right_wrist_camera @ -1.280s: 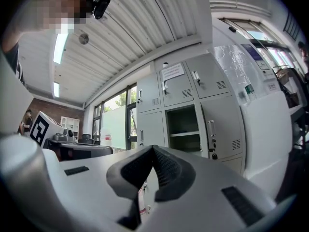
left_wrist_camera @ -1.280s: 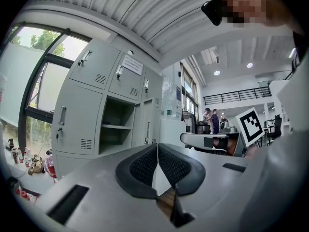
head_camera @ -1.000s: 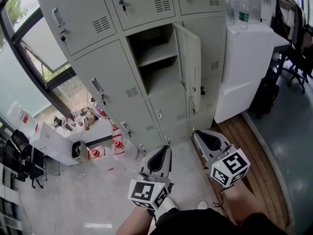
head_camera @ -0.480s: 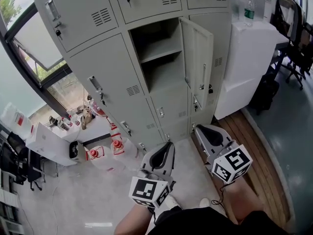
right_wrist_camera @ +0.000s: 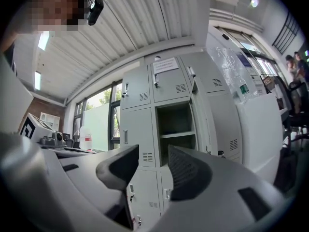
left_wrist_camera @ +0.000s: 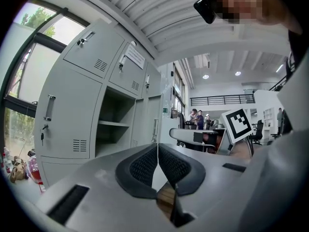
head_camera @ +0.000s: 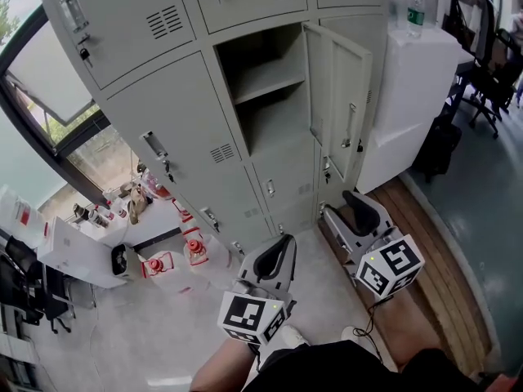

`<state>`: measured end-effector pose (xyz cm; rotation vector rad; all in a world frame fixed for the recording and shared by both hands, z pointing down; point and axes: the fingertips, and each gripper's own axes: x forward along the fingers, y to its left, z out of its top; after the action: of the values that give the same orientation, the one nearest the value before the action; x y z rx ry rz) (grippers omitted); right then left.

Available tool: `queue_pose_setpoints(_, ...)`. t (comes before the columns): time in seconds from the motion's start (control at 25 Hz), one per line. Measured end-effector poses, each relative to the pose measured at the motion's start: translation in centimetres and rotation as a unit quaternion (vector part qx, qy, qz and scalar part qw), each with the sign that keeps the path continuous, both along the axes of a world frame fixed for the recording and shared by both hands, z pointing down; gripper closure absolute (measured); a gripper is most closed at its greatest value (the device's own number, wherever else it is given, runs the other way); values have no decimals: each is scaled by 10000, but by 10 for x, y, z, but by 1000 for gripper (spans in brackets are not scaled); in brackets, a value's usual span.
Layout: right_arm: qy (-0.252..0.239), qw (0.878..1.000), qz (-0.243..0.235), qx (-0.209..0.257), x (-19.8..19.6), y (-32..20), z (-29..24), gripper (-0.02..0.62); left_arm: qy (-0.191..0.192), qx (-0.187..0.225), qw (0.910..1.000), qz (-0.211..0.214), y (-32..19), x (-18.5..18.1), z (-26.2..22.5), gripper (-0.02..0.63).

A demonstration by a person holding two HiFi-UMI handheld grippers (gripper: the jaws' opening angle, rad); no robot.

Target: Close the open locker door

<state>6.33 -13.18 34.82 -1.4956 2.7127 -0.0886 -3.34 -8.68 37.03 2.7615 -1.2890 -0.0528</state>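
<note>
The grey locker bank has one middle compartment (head_camera: 261, 88) standing open, with a shelf inside. Its door (head_camera: 339, 96) is swung out to the right, handle and key on its outer edge. Both grippers hang low in front of the lockers, well short of the door. My left gripper (head_camera: 282, 247) is shut with nothing in it, its pads (left_wrist_camera: 145, 166) touching. My right gripper (head_camera: 347, 207) sits below the door, and its jaws are opening with nothing between them (right_wrist_camera: 153, 149). In the right gripper view the open compartment (right_wrist_camera: 176, 122) and door (right_wrist_camera: 200, 115) lie straight ahead.
A white cabinet (head_camera: 409, 96) with a water bottle (head_camera: 416, 11) on top stands just right of the lockers. A low white table (head_camera: 82, 251) with bottles and red items (head_camera: 192, 247) lies to the left under the window. Wooden flooring (head_camera: 441, 276) and office chairs (head_camera: 490, 80) are at the right.
The lockers have come nearer in the head view and the door shows more face-on. My right gripper's jaws have gone from shut to open. The left gripper stays shut.
</note>
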Motion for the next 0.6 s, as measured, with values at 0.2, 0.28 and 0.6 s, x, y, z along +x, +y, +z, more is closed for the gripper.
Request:
queue_pose_setpoints(0.2,34,9995,312,31,-2,-10,0,348,-11,8,9996,268,-8,-7,2,586)
queue_pose_setpoints(0.28,49,9991,421,41,-2,-13,0,347,-6,5,9994,360,-10,-9,3,586)
queue_pose_setpoints(0.6,76,9969,786,-41,7,-29,4,347,25,-25,9985,548,-17,-16,5,586)
